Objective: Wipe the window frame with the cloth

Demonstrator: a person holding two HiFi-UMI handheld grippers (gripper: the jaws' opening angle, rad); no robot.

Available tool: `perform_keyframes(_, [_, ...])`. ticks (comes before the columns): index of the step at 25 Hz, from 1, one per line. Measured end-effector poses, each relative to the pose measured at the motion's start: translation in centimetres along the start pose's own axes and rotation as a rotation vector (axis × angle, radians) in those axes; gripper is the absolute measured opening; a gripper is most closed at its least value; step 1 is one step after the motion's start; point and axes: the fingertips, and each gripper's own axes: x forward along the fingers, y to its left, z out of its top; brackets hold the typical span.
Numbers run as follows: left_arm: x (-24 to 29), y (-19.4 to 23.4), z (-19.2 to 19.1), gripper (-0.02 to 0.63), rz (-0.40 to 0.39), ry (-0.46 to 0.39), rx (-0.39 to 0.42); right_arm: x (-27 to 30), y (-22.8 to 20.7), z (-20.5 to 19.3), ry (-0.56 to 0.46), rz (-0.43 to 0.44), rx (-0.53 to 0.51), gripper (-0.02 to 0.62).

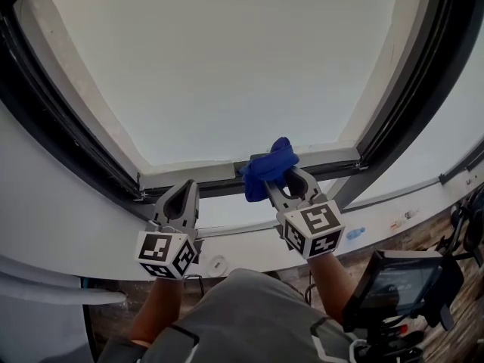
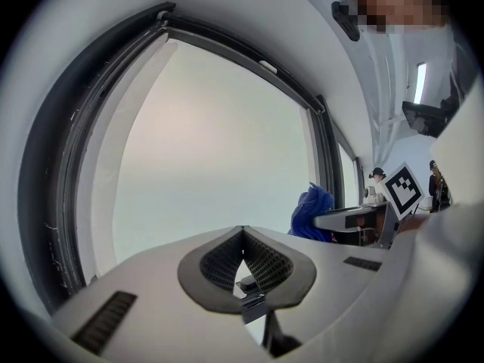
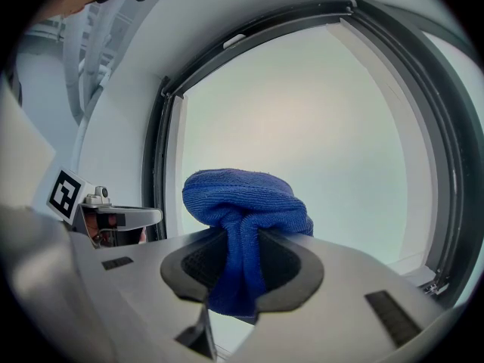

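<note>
A bunched blue cloth (image 1: 269, 167) is clamped in my right gripper (image 1: 281, 178), which is shut on it; the cloth (image 3: 242, 203) bulges out past the jaw tips. In the head view it rests against the bottom rail of the dark window frame (image 1: 204, 186), near the rail's middle. My left gripper (image 1: 179, 197) is shut with nothing in it, its tips (image 2: 242, 231) meeting. It sits to the left of the cloth, just under the same rail. From the left gripper view the cloth (image 2: 311, 212) shows at the right, beside the right gripper.
A pale pane (image 1: 219, 59) fills the frame. The frame's dark side members run up at left (image 1: 53, 119) and right (image 1: 412, 89). A white sill (image 1: 227, 240) lies under the rail. A second window (image 1: 461, 165) stands at the right. A device with a screen (image 1: 397, 282) is low right.
</note>
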Motion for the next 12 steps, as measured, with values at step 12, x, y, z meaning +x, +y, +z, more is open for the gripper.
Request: perform_keyframes(12, [-0.32,-0.04,-0.77,0.006,-0.005,0.005,-0.013,-0.33,0.21,-0.54,0.005,-0.008,0.007,0.124])
